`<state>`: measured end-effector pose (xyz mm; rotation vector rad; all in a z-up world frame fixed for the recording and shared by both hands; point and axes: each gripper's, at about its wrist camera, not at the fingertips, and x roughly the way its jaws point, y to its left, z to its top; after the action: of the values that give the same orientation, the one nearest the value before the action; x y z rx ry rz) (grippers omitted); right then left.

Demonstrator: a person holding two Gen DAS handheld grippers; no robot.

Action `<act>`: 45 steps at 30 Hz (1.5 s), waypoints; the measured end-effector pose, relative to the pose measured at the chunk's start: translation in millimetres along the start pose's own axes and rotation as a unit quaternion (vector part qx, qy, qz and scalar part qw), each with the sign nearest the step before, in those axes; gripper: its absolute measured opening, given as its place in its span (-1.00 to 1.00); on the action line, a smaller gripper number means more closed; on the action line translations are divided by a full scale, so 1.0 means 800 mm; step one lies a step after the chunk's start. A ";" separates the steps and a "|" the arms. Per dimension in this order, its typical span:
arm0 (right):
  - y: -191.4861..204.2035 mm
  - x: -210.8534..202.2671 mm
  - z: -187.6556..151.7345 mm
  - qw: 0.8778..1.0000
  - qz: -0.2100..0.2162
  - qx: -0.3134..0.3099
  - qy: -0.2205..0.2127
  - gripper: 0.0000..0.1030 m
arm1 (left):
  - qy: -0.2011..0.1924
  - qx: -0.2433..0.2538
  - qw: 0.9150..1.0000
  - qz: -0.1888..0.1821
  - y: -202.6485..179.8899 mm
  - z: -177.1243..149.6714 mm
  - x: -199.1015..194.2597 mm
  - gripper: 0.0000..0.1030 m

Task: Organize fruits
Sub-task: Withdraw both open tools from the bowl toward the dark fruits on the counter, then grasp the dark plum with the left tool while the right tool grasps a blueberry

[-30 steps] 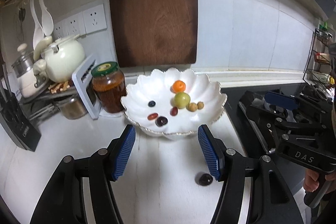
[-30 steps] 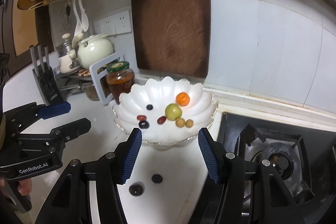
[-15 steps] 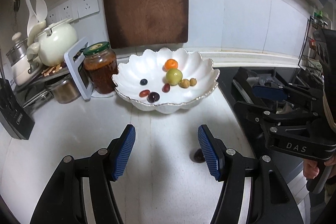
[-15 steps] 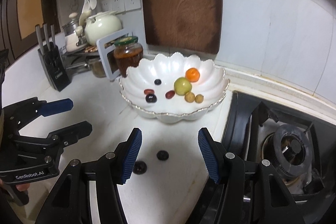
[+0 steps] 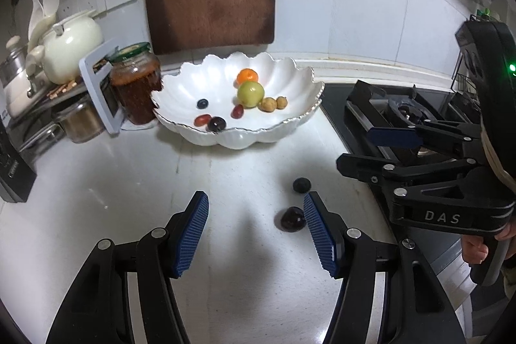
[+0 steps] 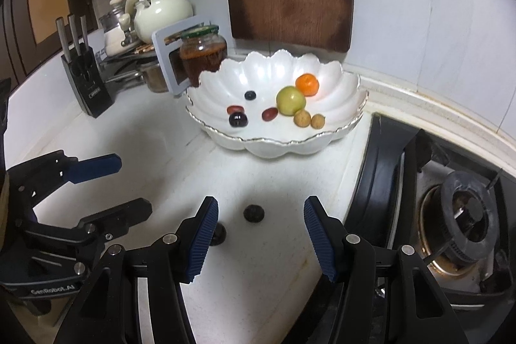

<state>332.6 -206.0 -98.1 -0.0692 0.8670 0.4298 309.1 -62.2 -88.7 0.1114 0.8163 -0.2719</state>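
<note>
Two labels are legible: "DAS" on the right gripper (image 6: 260, 234), "GenRobot.AI" on the left gripper (image 5: 254, 234). Both are held wide open and empty. A dark plum (image 5: 292, 218) lies beside the left gripper's right finger; a dark berry (image 6: 254, 212) lies between the right gripper's fingers. Assorted fruits are contained in the scalloped white bowl (image 5: 290, 89).

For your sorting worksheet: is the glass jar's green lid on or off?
On: the glass jar carries its green lid flat across the top.
</note>
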 end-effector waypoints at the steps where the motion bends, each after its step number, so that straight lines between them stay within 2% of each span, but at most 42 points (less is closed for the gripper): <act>1: -0.001 0.002 -0.001 1.000 0.001 0.000 0.002 0.10 | 0.001 0.001 1.000 -0.003 -0.002 -0.002 0.002 0.18; 10: -0.004 0.029 -0.007 0.999 0.015 -0.011 0.030 0.02 | 0.014 0.027 0.999 -0.025 -0.020 -0.017 0.025 0.14; 17: -0.008 0.052 -0.010 0.998 0.029 -0.013 0.047 -0.03 | 0.033 0.018 0.998 -0.041 -0.021 -0.026 0.049 0.02; 24: -0.010 0.078 -0.013 0.997 0.047 -0.012 0.065 -0.15 | 0.047 0.015 0.998 -0.048 -0.023 -0.029 0.071 0.00; 35: -0.013 0.104 -0.012 0.995 0.061 -0.009 0.082 -0.25 | 0.059 0.000 0.996 -0.061 -0.018 -0.031 0.091 -0.16; 45: -0.007 0.115 -0.013 0.993 0.067 -0.015 0.091 -0.44 | 0.063 0.001 0.995 -0.079 -0.021 -0.030 0.097 -0.36</act>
<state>379.4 -182.9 -175.0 -0.0791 1.0482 0.5697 338.1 -88.4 -161.9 0.0655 0.9515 -0.4177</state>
